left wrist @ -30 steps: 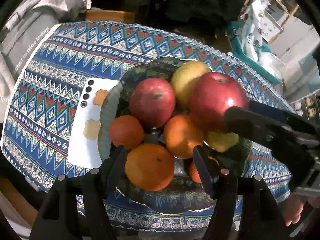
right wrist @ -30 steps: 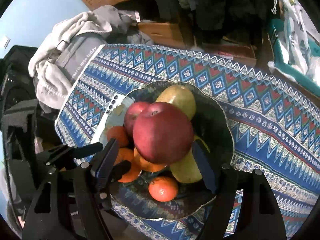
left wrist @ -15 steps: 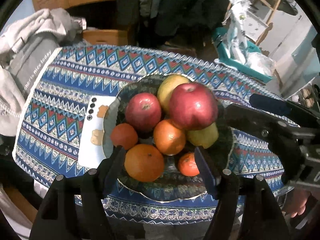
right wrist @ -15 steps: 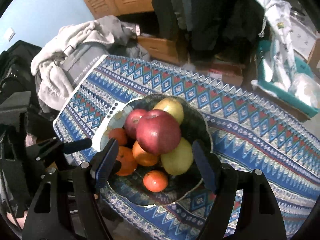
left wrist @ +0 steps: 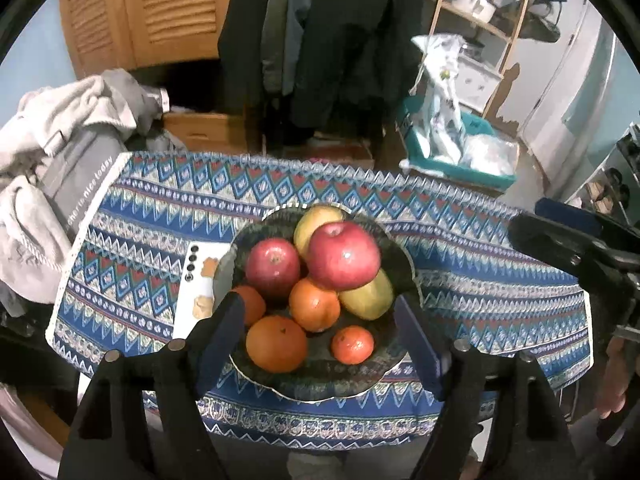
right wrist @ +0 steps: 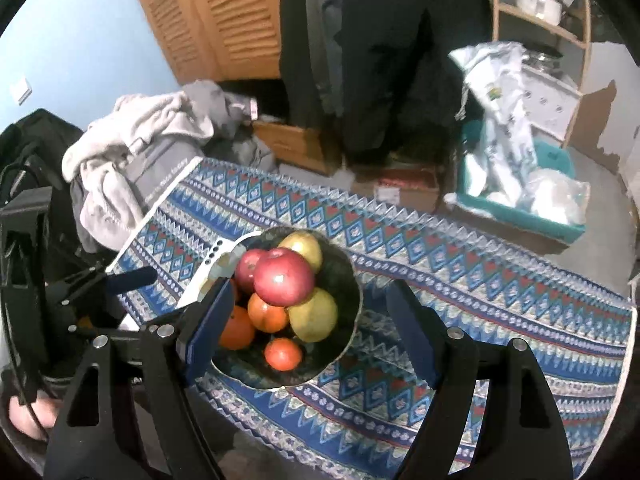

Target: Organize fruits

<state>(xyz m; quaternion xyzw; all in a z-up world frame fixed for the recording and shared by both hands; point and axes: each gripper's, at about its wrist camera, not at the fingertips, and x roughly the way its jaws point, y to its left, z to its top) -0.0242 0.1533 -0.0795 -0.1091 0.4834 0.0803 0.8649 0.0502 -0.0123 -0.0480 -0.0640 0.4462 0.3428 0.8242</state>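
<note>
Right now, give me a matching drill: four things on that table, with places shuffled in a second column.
Things
1. large red apple
2. small tangerine
3. white phone
4. yellow-green pear

Places
A. flat on the patterned tablecloth, partly under the bowl's rim
B. top of the fruit pile
C. bowl floor, alone at the near edge
D. tucked under the top apple, on its right in the left wrist view

Pairs: 1-B, 2-C, 3-A, 4-D
</note>
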